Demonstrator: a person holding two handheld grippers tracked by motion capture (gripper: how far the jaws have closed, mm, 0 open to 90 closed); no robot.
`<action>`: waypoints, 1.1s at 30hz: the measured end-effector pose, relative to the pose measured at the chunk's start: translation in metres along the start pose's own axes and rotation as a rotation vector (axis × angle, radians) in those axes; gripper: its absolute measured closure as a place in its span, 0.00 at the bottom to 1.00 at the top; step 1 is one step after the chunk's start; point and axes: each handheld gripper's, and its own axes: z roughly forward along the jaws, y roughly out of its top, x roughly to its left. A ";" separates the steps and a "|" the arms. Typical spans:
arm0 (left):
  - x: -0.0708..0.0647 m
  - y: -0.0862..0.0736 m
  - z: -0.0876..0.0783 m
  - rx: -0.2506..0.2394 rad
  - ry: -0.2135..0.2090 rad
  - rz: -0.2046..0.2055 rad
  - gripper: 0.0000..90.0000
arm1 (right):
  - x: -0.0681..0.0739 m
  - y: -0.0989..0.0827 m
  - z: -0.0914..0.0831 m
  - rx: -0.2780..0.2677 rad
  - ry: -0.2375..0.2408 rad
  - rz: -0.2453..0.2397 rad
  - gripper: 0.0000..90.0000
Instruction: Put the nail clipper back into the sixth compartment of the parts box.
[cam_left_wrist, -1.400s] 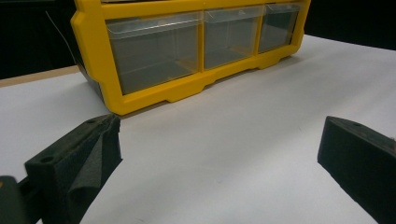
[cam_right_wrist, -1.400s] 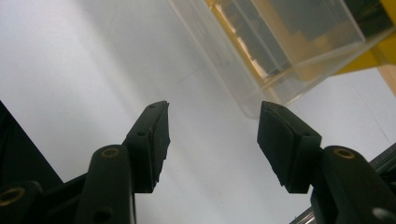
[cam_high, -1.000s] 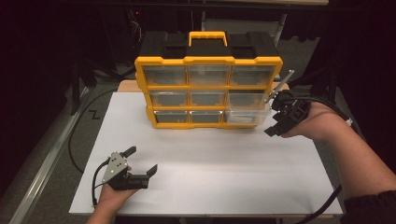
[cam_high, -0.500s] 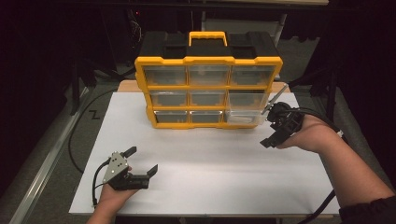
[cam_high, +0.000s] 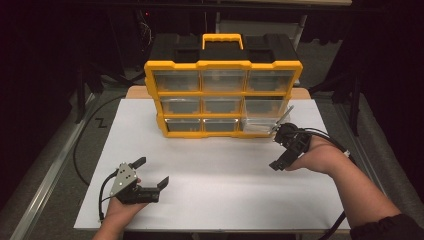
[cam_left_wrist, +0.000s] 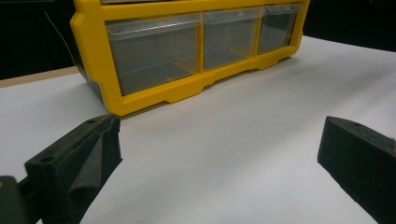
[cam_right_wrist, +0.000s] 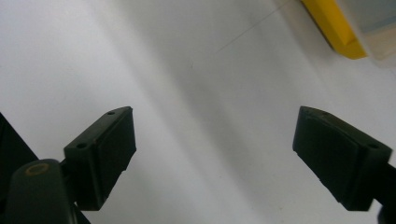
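Note:
A yellow organizer with a black top, a yellow handle and nine clear drawers stands at the back of the white table. Its bottom right drawer sticks out a little past the frame. My right gripper hovers open just in front of that drawer, with nothing between its jaws. In the right gripper view, the right gripper looks down on bare table, with the organizer's yellow corner at the top right. My left gripper rests open near the front left. In its own view, the left gripper faces the organizer's bottom drawer row.
A wooden board pokes out beneath the organizer at the back. Cables trail from both grippers, one looping off the table's left edge. Dark floor surrounds the table. Bare white surface lies between the two grippers.
My right gripper has drawn back from the bottom right drawer, moving left and toward the person. The left gripper has stayed put.

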 end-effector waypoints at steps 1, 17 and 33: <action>0.000 0.000 0.000 0.000 0.001 -0.001 0.00 | 0.001 0.000 0.003 -0.001 0.001 -0.002 0.14; 0.001 0.000 -0.001 0.000 0.001 0.000 0.00 | 0.012 -0.004 0.051 0.040 0.028 0.014 0.01; 0.000 0.000 0.001 0.006 -0.002 0.005 0.00 | 0.021 -0.011 0.089 0.041 0.042 0.014 0.01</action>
